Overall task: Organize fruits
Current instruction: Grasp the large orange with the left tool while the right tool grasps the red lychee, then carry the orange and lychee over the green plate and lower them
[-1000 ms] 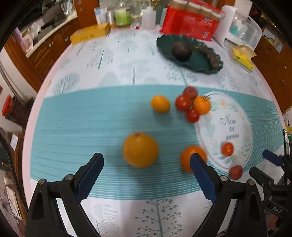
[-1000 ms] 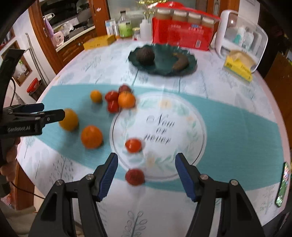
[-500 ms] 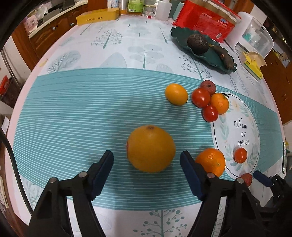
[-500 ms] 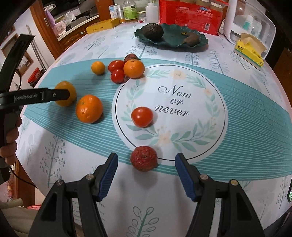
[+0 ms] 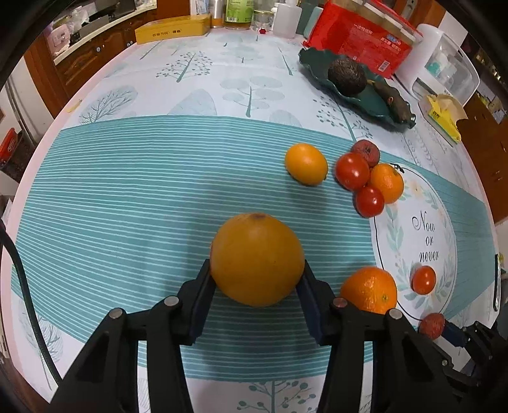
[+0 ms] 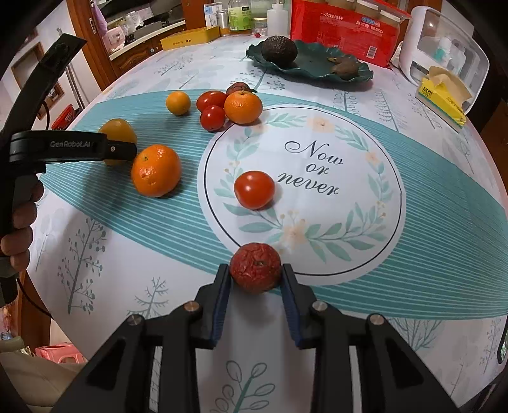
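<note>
On the teal striped cloth a large orange [image 5: 254,254] sits between the jaws of my left gripper [image 5: 256,270], which are closing; both pads touch its sides. My right gripper [image 6: 255,273] is shut on a wrinkled red fruit [image 6: 255,265] at the near edge of the printed circle [image 6: 365,222]. A second orange [image 6: 156,170] lies just right of the left gripper. One tomato [image 6: 254,189] rests inside the circle. Farther back sits a cluster of a small orange [image 5: 306,163], two tomatoes [image 5: 352,171], a mandarin [image 5: 386,182] and a dark red fruit [image 5: 365,149].
A dark green plate [image 6: 317,68] at the back holds an avocado [image 6: 279,47] and a brown piece. Behind it stand a red package [image 6: 343,28], bottles, a yellow box [image 6: 190,38] and a tissue box [image 6: 443,95]. A hand [image 6: 19,222] grips the left tool.
Both grippers came down to the table and closed, the left on the large orange, the right on the wrinkled red fruit.
</note>
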A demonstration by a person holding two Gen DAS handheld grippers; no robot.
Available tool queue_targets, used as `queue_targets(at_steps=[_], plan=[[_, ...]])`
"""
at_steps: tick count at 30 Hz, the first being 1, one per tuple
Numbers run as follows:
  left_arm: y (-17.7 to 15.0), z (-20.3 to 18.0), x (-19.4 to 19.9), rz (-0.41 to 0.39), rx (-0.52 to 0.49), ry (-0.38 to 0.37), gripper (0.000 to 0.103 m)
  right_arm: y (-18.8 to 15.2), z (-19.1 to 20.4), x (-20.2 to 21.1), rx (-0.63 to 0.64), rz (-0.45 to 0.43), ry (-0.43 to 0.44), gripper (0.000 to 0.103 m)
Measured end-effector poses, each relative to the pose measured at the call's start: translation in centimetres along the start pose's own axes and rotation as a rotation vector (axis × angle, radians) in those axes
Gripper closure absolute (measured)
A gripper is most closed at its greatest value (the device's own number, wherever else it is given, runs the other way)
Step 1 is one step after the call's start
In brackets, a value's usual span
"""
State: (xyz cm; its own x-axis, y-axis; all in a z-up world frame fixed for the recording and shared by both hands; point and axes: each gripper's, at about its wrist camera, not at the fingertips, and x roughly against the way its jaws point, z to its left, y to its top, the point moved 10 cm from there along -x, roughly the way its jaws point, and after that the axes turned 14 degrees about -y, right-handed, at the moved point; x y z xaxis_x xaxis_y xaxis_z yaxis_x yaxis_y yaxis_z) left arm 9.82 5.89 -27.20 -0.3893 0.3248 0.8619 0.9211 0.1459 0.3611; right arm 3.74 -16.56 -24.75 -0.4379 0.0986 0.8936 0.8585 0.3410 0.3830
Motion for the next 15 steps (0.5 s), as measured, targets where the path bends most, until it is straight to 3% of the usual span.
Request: queue_targets(at_steps=[8,15], plan=[[0.1,-0.5,0.7,-0.002,0.014,-0.007,0.057,0.9,-0.2,1.1,-0.02,-0.014,0.025,0.072],[1.7,-4.0,3.7,-0.033,-0.047,-0.065,0.057,4.0,-1.0,3.7,-0.028,-0.07,0.012,0.072]])
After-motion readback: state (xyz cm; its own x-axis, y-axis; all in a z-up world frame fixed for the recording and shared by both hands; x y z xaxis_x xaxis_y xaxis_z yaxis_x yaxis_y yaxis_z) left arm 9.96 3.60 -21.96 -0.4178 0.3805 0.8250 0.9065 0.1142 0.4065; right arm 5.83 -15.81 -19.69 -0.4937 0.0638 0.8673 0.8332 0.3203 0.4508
